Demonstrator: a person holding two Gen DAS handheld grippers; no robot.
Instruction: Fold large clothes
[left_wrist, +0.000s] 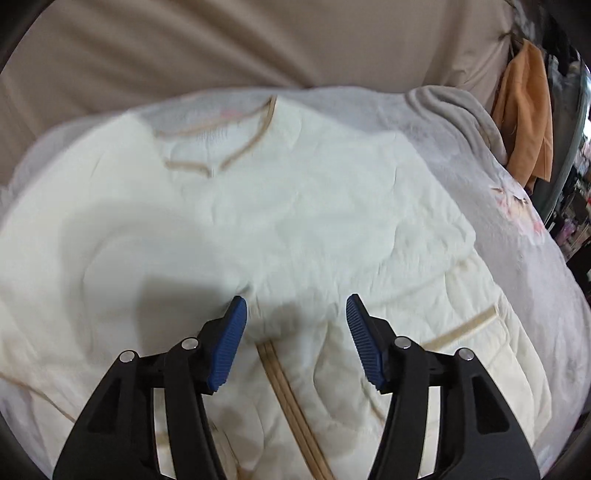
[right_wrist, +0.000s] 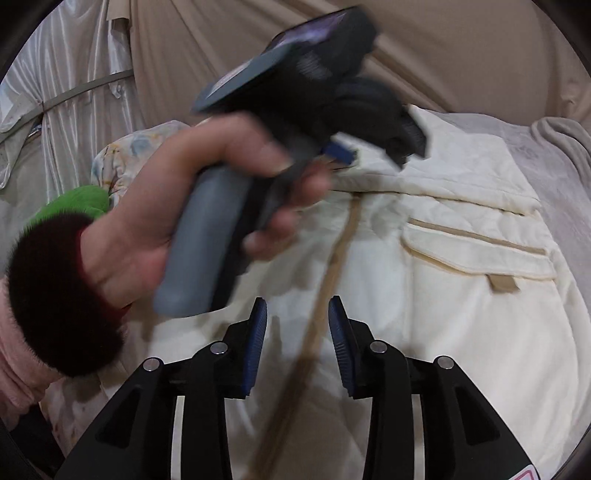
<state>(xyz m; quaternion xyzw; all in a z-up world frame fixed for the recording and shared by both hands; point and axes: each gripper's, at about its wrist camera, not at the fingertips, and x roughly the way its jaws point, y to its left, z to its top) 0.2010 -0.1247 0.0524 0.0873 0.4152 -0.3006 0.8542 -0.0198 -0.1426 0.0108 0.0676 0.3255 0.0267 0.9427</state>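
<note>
A large cream quilted jacket (left_wrist: 280, 221) with tan trim lies spread on the bed, collar at the far end. It also shows in the right wrist view (right_wrist: 461, 314), with a flapped pocket (right_wrist: 480, 254) and the tan front placket (right_wrist: 332, 266). My left gripper (left_wrist: 295, 314) is open and empty, just above the jacket over the placket (left_wrist: 284, 380). My right gripper (right_wrist: 297, 314) is open and empty, its jaws astride the placket above the cloth. The left gripper's body (right_wrist: 325, 81), held in a hand (right_wrist: 177, 206), shows blurred in the right wrist view.
A pale grey floral bedspread (left_wrist: 517, 229) lies under the jacket. A grey blanket (left_wrist: 461, 107) is bunched at the far right. An orange garment (left_wrist: 524, 110) hangs at the right. Beige curtain (left_wrist: 221, 44) behind. A green item (right_wrist: 74, 203) and patterned pillow (right_wrist: 122, 155) lie at the left.
</note>
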